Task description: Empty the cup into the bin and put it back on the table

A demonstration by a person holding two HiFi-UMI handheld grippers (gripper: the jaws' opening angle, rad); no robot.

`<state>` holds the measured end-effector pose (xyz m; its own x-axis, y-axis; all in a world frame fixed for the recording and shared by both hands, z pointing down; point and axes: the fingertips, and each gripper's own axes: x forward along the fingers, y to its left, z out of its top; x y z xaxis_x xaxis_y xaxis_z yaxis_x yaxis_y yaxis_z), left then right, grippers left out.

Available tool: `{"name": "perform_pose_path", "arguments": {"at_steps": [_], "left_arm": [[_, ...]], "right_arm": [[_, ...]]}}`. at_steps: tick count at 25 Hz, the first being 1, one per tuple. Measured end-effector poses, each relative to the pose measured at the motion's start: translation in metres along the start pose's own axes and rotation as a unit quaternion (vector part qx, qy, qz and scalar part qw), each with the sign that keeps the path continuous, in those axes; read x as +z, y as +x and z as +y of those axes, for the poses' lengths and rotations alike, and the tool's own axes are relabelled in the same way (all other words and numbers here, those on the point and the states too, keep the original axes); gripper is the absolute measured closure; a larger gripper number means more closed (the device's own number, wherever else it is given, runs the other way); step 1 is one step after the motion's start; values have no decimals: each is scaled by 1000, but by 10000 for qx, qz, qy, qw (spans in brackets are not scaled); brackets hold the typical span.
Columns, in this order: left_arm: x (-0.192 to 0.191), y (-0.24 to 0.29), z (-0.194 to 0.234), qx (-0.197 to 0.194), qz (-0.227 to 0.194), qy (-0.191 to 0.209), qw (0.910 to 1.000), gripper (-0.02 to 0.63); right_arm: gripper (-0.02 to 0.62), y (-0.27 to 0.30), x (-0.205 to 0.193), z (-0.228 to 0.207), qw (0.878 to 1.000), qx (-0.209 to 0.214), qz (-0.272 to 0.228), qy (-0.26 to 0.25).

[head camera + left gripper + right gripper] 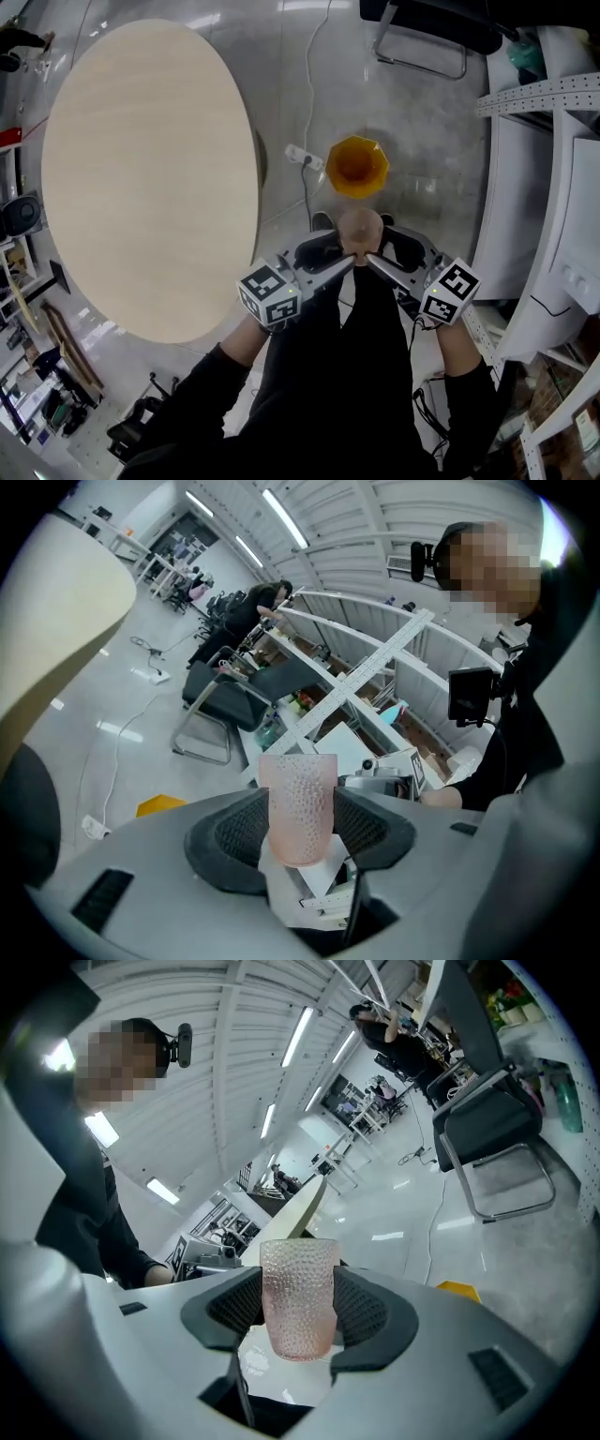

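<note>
A pink dimpled cup (359,231) hangs in front of my body, clamped from two sides. My left gripper (343,262) is shut on it from the left and my right gripper (376,262) from the right. In the left gripper view the cup (298,803) stands upright between the ribbed pads of that gripper (298,825). The right gripper view shows the same cup (298,1296) held in that gripper (298,1314). A yellow bin (356,167) stands open on the floor just beyond the cup. The round wooden table (141,178) fills the left. I cannot see into the cup.
A white power strip (305,157) with its cable lies on the floor beside the bin. A black chair (431,28) stands at the far side. White perforated shelving (553,187) runs along the right. The person's legs are below the grippers.
</note>
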<state>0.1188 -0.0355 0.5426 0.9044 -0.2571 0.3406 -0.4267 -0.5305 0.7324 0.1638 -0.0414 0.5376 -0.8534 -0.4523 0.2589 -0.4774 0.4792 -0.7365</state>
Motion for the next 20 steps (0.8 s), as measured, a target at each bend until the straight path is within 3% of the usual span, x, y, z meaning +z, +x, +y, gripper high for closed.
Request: {"name": "perform_pose_path", "arguments": {"at_steps": [5,11,20], "left_arm": [[-45,30,34,176,95,-369,9991,377],[-83,62,84,313,160,-483,9982,377],[-100,80,130,438,124,-908,9948,377]], "right_arm": [[351,1,-42,-47,9995,-27,169,261],[351,15,-81,-105,9988,-19,334,344],[351,37,-104,-149,9958,-130,344,833]]}}
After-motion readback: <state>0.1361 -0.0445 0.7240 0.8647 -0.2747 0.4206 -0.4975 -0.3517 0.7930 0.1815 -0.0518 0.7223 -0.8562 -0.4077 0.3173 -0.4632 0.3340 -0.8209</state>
